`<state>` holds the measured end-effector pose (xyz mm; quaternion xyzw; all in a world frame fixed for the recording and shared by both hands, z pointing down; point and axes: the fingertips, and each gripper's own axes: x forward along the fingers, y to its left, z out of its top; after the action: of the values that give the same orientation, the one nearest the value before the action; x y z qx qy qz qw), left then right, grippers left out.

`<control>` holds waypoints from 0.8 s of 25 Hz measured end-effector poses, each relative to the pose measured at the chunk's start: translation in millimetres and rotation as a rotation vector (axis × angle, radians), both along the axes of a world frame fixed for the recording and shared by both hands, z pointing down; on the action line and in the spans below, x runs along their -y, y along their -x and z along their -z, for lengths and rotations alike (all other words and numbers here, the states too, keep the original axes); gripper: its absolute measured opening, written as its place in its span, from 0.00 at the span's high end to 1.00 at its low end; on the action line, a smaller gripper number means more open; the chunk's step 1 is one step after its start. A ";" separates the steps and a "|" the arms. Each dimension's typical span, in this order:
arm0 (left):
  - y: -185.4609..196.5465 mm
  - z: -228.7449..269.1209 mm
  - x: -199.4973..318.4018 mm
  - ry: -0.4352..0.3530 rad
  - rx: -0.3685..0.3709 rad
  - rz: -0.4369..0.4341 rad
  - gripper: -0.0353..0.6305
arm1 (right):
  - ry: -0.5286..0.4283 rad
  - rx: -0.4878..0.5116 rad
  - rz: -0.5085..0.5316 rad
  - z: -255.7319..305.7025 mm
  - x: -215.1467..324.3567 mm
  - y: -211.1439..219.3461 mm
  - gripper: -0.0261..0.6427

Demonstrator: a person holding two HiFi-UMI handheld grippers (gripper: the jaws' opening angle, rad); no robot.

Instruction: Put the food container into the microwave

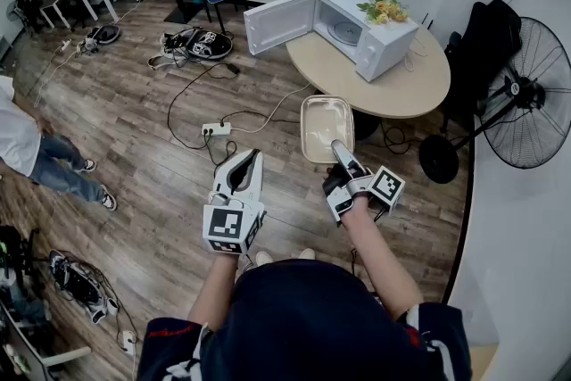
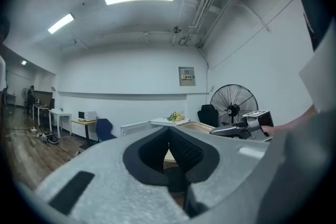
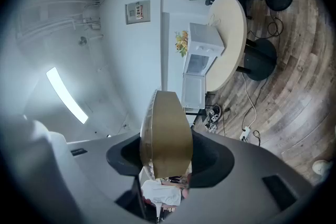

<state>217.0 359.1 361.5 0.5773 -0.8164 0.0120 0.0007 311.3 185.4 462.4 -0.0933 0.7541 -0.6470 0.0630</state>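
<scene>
A white microwave point(image 1: 370, 31) stands on a round beige table point(image 1: 401, 85), with its door point(image 1: 278, 22) swung open to the left. My right gripper point(image 1: 343, 154) is shut on the near rim of a beige rectangular food container point(image 1: 326, 128), which hangs level over the floor just short of the table. In the right gripper view the container point(image 3: 165, 134) stands edge-on between the jaws of that gripper point(image 3: 164, 168), with the microwave point(image 3: 202, 57) beyond it. My left gripper point(image 1: 247, 158) is shut on nothing, to the left of the container; its own view point(image 2: 169, 153) shows the container point(image 2: 202, 127) at the right.
Yellow flowers point(image 1: 384, 9) lie on top of the microwave. A large standing fan point(image 1: 526, 103) and a black chair point(image 1: 482, 40) are to the right of the table. A power strip point(image 1: 216, 129) and cables lie on the wooden floor. A person point(image 1: 36, 156) stands at far left.
</scene>
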 end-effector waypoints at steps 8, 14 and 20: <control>-6.7 -6.4 9.5 0.010 -0.020 0.007 0.92 | 0.023 0.064 0.016 2.4 8.8 -6.1 0.64; -18.2 -12.6 28.0 0.021 -0.027 0.010 0.92 | 0.043 0.071 0.029 -4.6 23.4 -16.3 0.64; -32.6 -31.1 43.0 0.041 -0.055 0.020 0.92 | 0.072 0.059 0.026 -18.7 39.4 -29.1 0.64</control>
<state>249.7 316.1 392.5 0.5692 -0.8213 0.0129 0.0353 340.4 146.0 481.1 -0.0667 0.7294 -0.6768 0.0732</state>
